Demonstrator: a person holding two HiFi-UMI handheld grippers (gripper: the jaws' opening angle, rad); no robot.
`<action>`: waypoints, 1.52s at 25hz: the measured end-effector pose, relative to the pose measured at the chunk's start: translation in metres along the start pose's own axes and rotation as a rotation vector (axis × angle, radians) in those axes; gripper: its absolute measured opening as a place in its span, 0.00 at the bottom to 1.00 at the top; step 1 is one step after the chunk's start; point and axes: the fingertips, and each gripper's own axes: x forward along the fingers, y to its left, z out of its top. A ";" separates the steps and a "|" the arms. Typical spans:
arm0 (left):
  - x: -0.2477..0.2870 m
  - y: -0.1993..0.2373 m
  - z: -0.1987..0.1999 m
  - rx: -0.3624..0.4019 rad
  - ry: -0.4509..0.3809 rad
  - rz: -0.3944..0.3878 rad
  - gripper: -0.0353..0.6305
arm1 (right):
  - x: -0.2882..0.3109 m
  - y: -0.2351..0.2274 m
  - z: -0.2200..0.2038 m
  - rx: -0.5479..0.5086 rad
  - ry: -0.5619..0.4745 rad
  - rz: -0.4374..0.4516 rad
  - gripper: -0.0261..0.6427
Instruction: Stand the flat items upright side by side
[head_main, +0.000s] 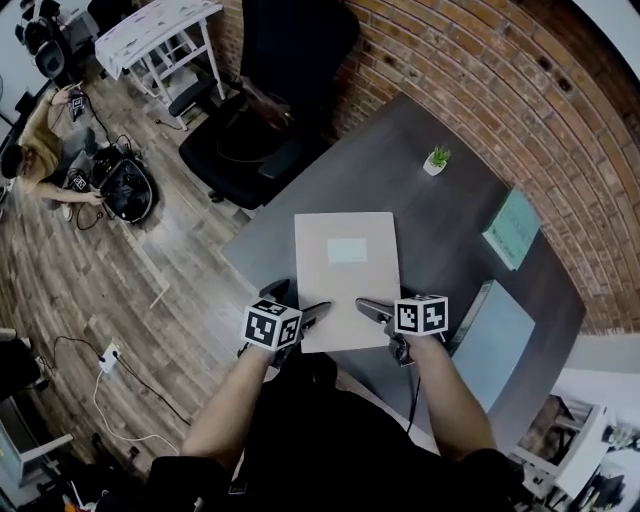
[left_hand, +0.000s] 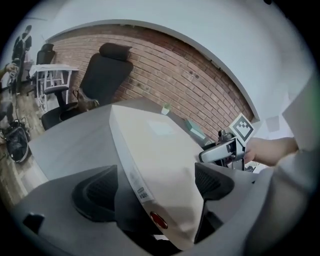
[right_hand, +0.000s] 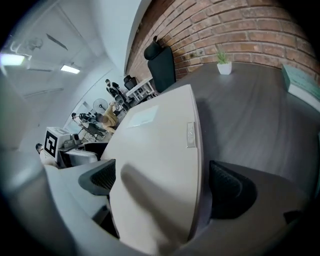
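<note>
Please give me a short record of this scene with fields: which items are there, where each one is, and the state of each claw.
surface: grey table, beside a brick wall
held item: beige folder, broad face up, not yet upright
left gripper: claw closed on the beige folder's near left corner
right gripper: claw closed on its near right corner
other flat items: teal book leaning against the wall; grey-blue folder lying at the table's right end
other things: potted plant on the table; black chair behind it
</note>
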 end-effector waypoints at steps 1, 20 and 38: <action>0.004 0.000 -0.001 -0.003 0.009 -0.003 0.78 | 0.003 -0.003 -0.003 0.016 0.016 0.002 0.90; 0.032 -0.002 -0.016 -0.032 0.139 -0.055 0.80 | 0.016 -0.006 -0.011 0.004 0.140 -0.022 0.90; 0.032 -0.004 0.021 0.100 0.165 -0.024 0.80 | 0.007 -0.001 0.015 -0.007 0.073 -0.033 0.88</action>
